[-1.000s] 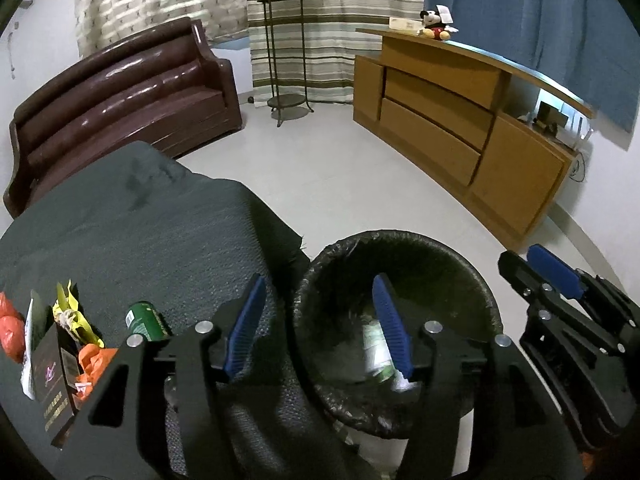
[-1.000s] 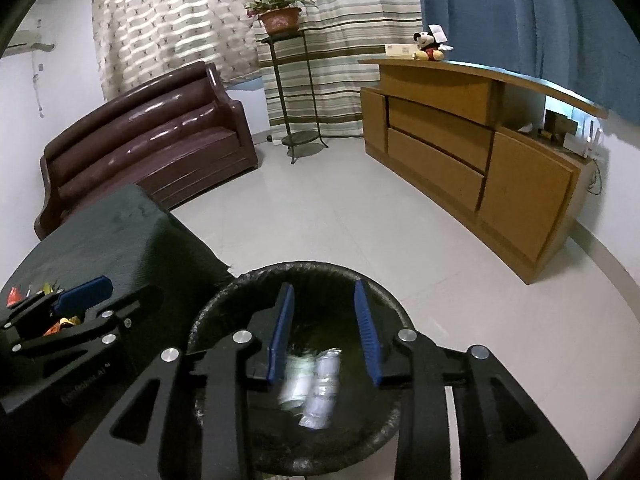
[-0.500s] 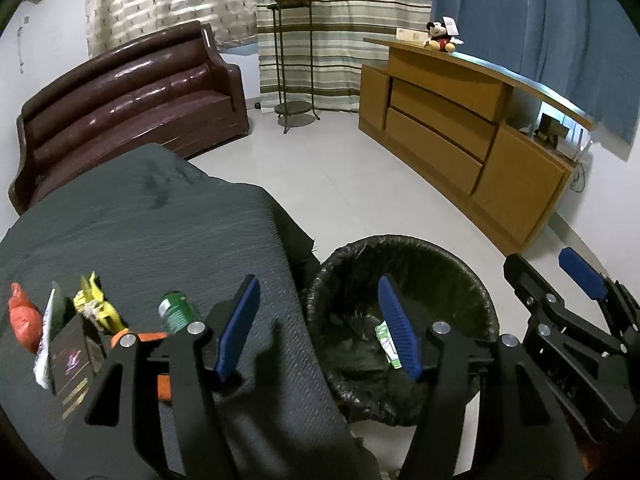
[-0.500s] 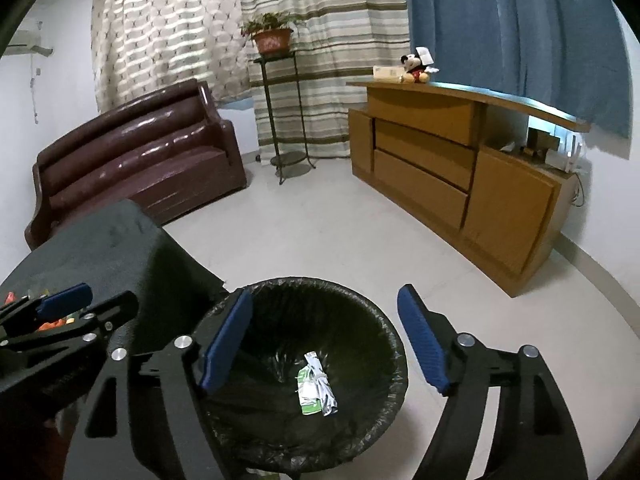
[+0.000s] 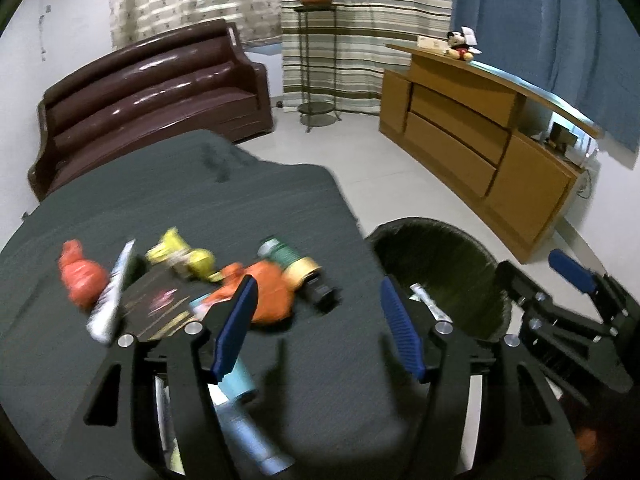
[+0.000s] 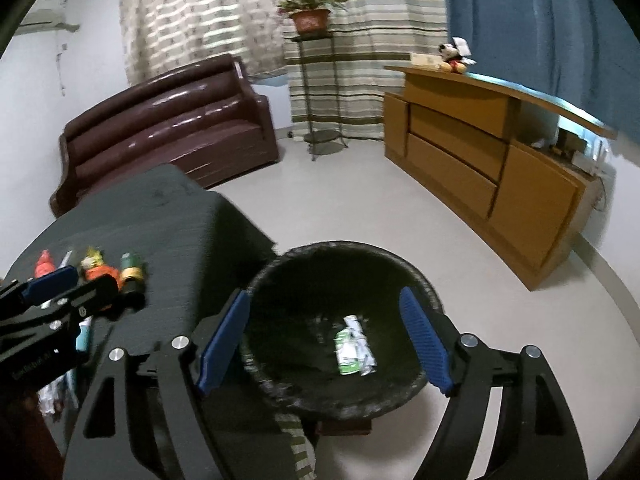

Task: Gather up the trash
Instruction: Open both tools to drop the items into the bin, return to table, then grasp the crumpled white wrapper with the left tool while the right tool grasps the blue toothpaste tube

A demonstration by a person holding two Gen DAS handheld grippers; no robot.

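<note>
A black-lined trash bin [image 6: 340, 320] stands beside the dark-clothed table [image 5: 200, 200]; a crumpled green-white wrapper [image 6: 354, 348] lies inside it. My right gripper [image 6: 324, 340] is open and empty above the bin. My left gripper [image 5: 316, 320] is open and empty over the table's right part. Trash lies on the table: an orange wrapper [image 5: 268, 292], a green-yellow can [image 5: 290, 260], a yellow wrapper [image 5: 184, 254], a red wrapper [image 5: 80, 276], a black packet [image 5: 160, 308] and a light-blue tube [image 5: 240, 384]. The bin [image 5: 440, 264] also shows in the left wrist view.
A brown sofa [image 5: 152, 92] stands behind the table. A wooden sideboard [image 5: 480, 136] runs along the right wall. A plant stand [image 5: 316, 60] is at the back by the curtains. Pale floor lies between them.
My left gripper has swung left from over the bin to over the table and its trash. My right gripper has opened and the wrapper has dropped into the bin.
</note>
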